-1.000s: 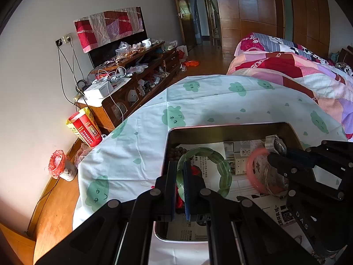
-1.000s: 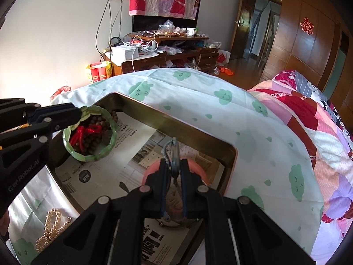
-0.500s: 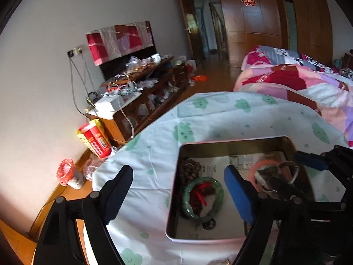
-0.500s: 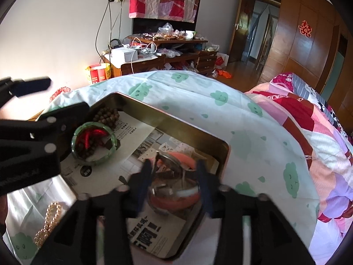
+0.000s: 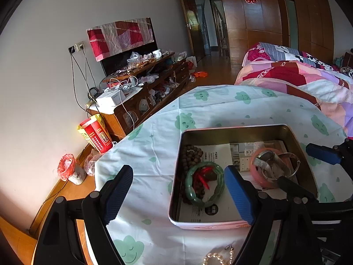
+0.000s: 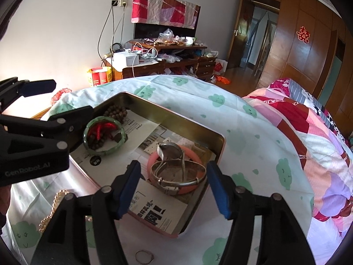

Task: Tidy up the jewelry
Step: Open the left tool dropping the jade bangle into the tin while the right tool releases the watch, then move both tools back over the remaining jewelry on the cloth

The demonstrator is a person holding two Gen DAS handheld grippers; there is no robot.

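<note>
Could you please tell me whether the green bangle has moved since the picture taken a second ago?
Yes. The green bangle was pinched in the left hand-held gripper above the tin; it now lies flat on the tin's floor, over the brown beads.

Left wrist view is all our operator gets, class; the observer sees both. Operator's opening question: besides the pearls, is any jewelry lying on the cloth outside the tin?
Observer: Yes. A thin metal ring lies on the cloth in front of the tin's near end.
Operator: Is the right gripper holding anything?
Observer: No. The right gripper is open, its fingers spread to either side of the pink bangle.
Operator: Where do the pearls run?
Observer: The pearl strand stretches along the cloth beside the tin's long side, below the left gripper.
</note>
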